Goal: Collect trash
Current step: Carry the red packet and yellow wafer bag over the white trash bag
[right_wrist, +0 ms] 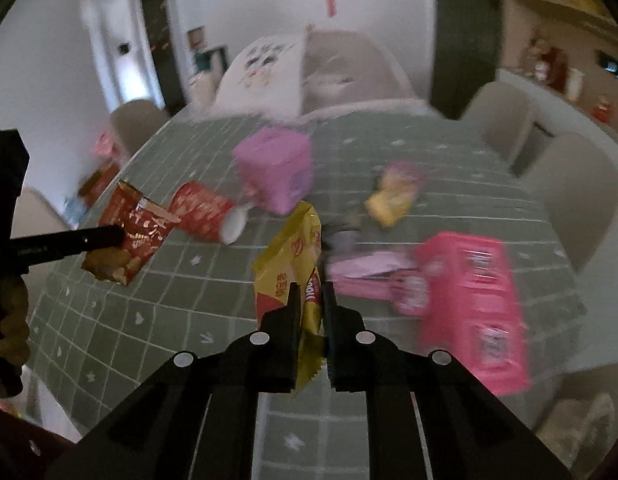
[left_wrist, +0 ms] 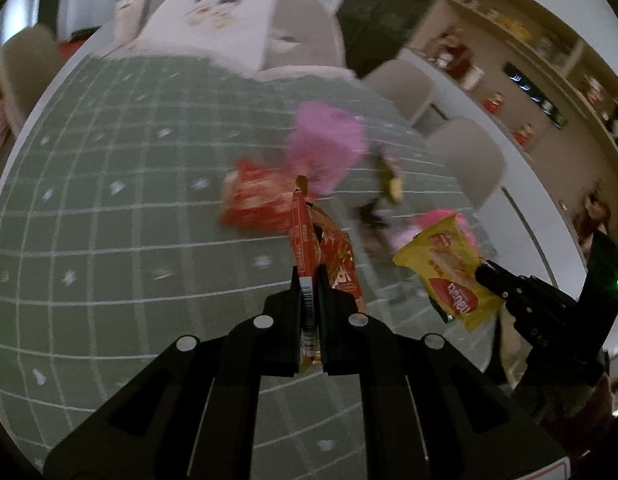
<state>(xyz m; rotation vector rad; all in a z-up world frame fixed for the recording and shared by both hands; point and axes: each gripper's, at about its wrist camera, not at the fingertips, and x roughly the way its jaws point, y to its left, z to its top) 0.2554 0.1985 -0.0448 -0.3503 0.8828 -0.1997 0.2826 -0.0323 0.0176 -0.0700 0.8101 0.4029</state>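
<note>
Black claws (left_wrist: 309, 280), round white rivets

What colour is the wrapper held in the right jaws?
Yellow with red, the yellow wrapper shows best in the right wrist view.

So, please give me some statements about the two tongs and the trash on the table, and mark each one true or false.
1. The left tongs are shut on a red wrapper. True.
2. The right tongs are empty. False: they pinch a yellow wrapper.
3. A pink box lies on the green checked tablecloth. True.
4. The yellow wrapper lies flat on the tablecloth. False: it hangs in the right tongs, above the cloth.
5. A purple box stands farther back on the table. True.
6. Both wrappers are in one pair of tongs. False: one in each.
</note>
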